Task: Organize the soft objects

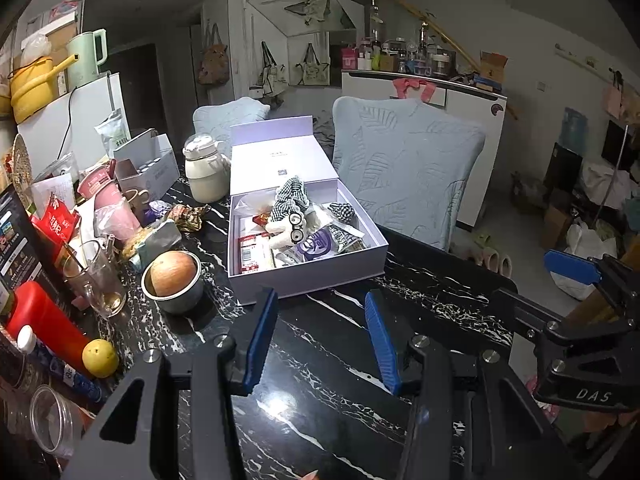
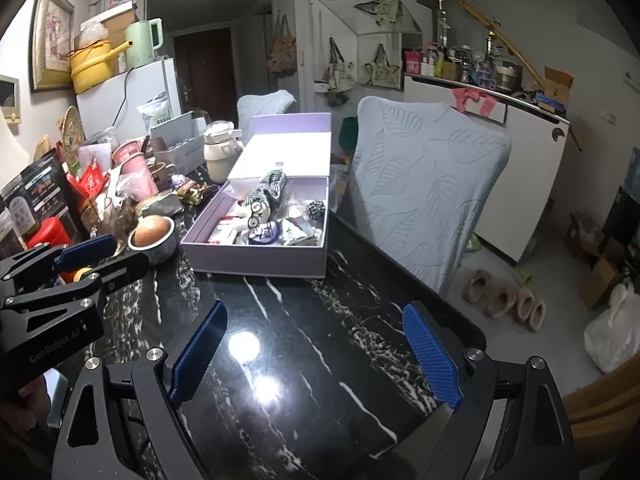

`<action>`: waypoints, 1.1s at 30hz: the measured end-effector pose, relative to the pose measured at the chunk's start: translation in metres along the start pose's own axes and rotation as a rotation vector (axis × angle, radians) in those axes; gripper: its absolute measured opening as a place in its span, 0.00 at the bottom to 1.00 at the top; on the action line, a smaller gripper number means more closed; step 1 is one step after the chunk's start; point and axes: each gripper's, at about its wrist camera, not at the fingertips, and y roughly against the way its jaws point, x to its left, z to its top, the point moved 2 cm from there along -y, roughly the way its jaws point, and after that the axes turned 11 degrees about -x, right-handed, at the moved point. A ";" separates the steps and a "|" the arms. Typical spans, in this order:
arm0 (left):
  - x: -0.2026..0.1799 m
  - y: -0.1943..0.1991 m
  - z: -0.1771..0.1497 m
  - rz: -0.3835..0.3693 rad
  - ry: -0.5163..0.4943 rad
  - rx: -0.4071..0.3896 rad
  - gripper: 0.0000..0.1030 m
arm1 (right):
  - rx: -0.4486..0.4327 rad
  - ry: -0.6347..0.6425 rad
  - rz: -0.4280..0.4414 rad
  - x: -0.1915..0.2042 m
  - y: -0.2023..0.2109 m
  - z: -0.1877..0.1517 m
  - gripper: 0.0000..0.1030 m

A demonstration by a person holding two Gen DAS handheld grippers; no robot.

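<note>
Left tool point(image 1: 322, 340): your jaws stand partly apart over the bare desk point(image 1: 344, 360), nothing between them.
Right tool point(image 2: 316, 354): your jaws are spread wide, also empty (both tools point down at the dark marble top).
Soft toy point(image 1: 289, 216): it lies in the open lilac box point(image 1: 308, 280), among packets.
Box: ahead of both your tools, well apart.
Bowl point(image 1: 178, 300): left of the box, holding an apple point(image 1: 173, 273).
</note>
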 end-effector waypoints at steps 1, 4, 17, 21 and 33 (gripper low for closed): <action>-0.001 0.001 0.000 -0.001 0.000 -0.002 0.44 | 0.000 0.000 -0.001 0.001 0.000 0.001 0.88; -0.002 0.001 0.000 -0.004 0.002 0.000 0.44 | -0.002 0.001 -0.002 0.001 0.001 0.001 0.88; -0.003 0.000 0.000 -0.003 0.005 0.009 0.44 | -0.007 0.005 -0.010 -0.001 0.003 0.002 0.88; -0.004 -0.002 -0.002 0.003 -0.002 0.013 0.44 | -0.004 0.009 -0.007 -0.002 0.003 0.003 0.88; -0.004 -0.004 -0.002 -0.005 0.002 0.019 0.44 | -0.003 0.016 -0.007 0.001 0.001 0.005 0.88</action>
